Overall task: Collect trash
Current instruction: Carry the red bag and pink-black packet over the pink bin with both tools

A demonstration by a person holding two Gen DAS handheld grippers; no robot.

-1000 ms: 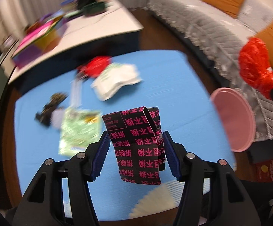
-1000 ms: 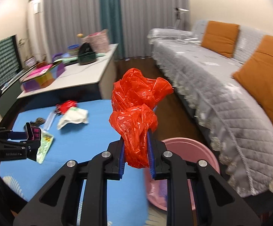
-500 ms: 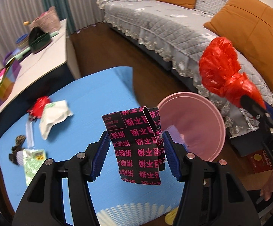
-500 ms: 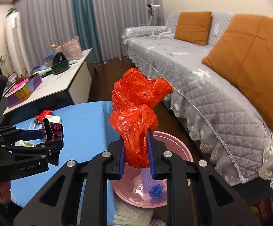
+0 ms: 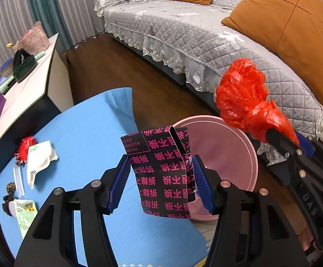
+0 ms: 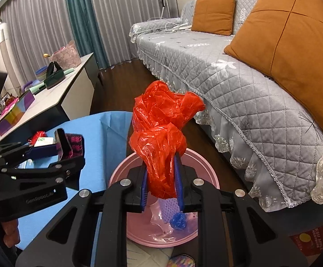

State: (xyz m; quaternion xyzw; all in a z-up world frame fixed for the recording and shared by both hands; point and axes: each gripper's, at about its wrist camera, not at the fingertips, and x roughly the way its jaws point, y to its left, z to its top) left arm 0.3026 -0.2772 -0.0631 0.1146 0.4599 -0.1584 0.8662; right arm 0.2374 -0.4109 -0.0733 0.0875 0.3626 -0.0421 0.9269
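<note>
My left gripper (image 5: 161, 182) is shut on a black wrapper with pink characters (image 5: 161, 166) and holds it at the blue table's right edge, beside the pink bin (image 5: 232, 146). My right gripper (image 6: 161, 184) is shut on a crumpled red plastic bag (image 6: 161, 138) and holds it above the pink bin (image 6: 203, 166), which has clear, purple and blue scraps in it. The red bag (image 5: 243, 100) and right gripper also show in the left wrist view. The left gripper and its wrapper (image 6: 72, 146) show at the left of the right wrist view.
On the blue table (image 5: 83, 133) lie a white packet (image 5: 39, 162), a small red wrapper (image 5: 25, 146), a green packet (image 5: 25, 215) and a dark item (image 5: 10, 191). A white side table (image 6: 57, 98) with clutter stands behind. A grey sofa (image 6: 239, 73) with orange cushions is to the right.
Both grippers have swung right from over the table toward the pink bin. The right gripper now holds the red bag over the bin, and the left holds the wrapper beside it.
</note>
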